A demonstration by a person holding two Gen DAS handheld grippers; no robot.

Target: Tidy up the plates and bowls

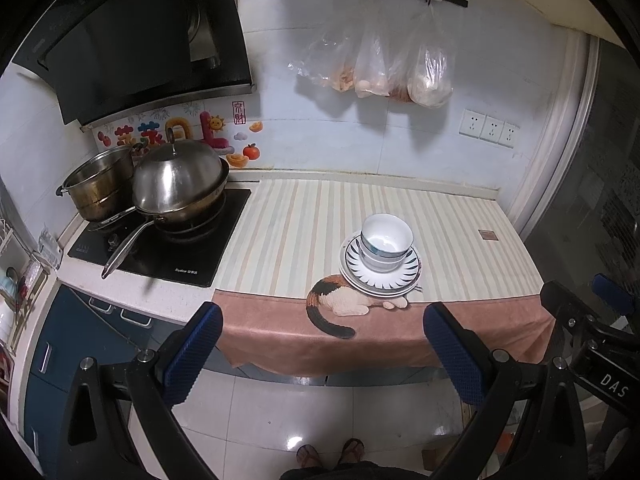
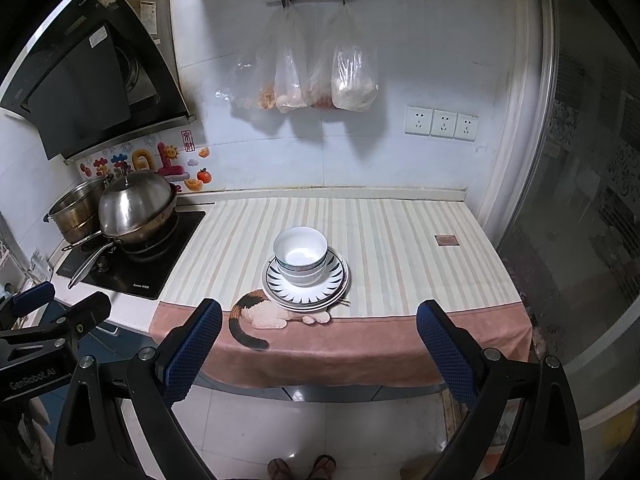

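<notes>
1. Two bowls [image 2: 301, 255], nested one inside the other, sit on a stack of plates [image 2: 306, 283] with a dark radiating rim pattern, near the front of a striped cloth [image 2: 400, 248] covering the kitchen counter; the stack rests just above a cat motif [image 2: 260, 316] on the cloth's pink border.
2. Both grippers hang back from the counter, over the tiled floor [image 2: 256, 424], well apart from the crockery. The left gripper [image 1: 322, 356] has its jaws spread wide and holds nothing; the right gripper [image 2: 318, 354] is equally wide and empty.
3. To the left, a lidded wok [image 1: 180, 188] and a steel pot [image 1: 100, 184] stand on the stove [image 1: 160, 256], clear of the work area.
4. The dishes appear already gathered into one pile, so the task looks to be either at its close or awaiting a fresh approach.
5. Any next move would call for bringing a gripper forward and level with a bowl's rim, gripping it squarely so the stack beneath does not shift.
</notes>
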